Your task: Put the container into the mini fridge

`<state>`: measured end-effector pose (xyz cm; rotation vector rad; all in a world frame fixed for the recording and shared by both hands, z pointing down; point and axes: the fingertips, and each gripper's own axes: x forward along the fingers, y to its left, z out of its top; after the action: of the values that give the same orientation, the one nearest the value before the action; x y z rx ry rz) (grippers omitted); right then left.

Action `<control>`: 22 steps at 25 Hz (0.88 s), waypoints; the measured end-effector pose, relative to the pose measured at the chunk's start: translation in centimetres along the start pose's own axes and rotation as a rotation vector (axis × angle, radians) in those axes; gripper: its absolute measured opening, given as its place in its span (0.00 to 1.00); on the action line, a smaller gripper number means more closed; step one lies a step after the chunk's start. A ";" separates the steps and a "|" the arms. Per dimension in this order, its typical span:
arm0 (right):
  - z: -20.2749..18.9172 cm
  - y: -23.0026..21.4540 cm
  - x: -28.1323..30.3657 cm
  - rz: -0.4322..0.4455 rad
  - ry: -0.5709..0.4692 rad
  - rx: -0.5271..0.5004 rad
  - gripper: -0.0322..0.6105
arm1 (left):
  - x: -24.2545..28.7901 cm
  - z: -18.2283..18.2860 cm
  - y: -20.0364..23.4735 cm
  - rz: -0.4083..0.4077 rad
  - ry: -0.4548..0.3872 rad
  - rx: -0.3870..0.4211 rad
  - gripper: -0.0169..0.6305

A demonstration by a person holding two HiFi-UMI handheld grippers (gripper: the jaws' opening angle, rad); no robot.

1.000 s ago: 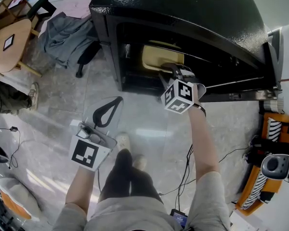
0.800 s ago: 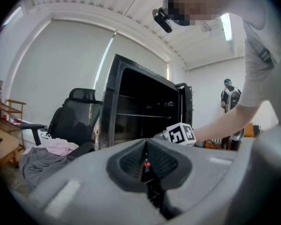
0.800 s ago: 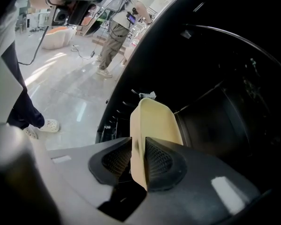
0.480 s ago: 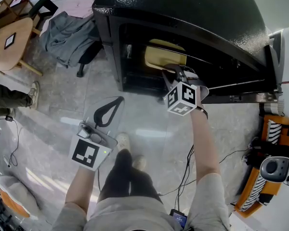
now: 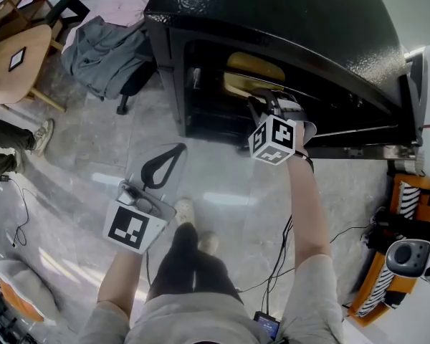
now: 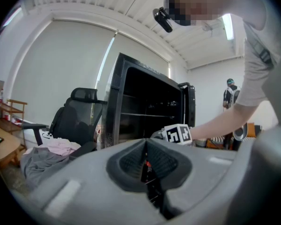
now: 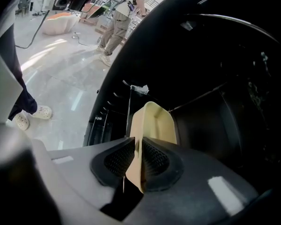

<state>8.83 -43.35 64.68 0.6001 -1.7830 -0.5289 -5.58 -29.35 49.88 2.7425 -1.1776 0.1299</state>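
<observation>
The black mini fridge (image 5: 287,20) stands open ahead of me, its door (image 5: 414,84) swung to the right. A pale yellow container (image 5: 252,74) is inside the fridge's dark opening, held by its rim. My right gripper (image 5: 264,100) is shut on that rim; in the right gripper view the container (image 7: 154,123) sticks out from between the jaws of the right gripper (image 7: 136,161), turned on its edge, over a wire shelf (image 7: 201,95). My left gripper (image 5: 147,192) hangs low over the floor, shut and holding nothing; its view shows the left gripper (image 6: 145,165) with pads pressed together.
A black office chair with grey and pink clothes (image 5: 104,45) stands left of the fridge. A wooden chair (image 5: 14,59) is at far left. Orange equipment (image 5: 394,256) and cables (image 5: 279,249) lie on the shiny floor at right. Another person (image 7: 119,18) stands beyond.
My right gripper has pushed the container up and deeper into the fridge opening. The left gripper has stayed in place.
</observation>
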 end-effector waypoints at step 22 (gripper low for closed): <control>0.6 -2.6 -3.0 -0.142 -0.221 0.557 0.14 | 0.3 0.2 0.3 0.007 0.002 0.004 0.03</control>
<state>9.38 -43.42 60.71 1.0913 -2.1223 -0.1880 -5.56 -29.83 49.75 2.7413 -1.1875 0.1359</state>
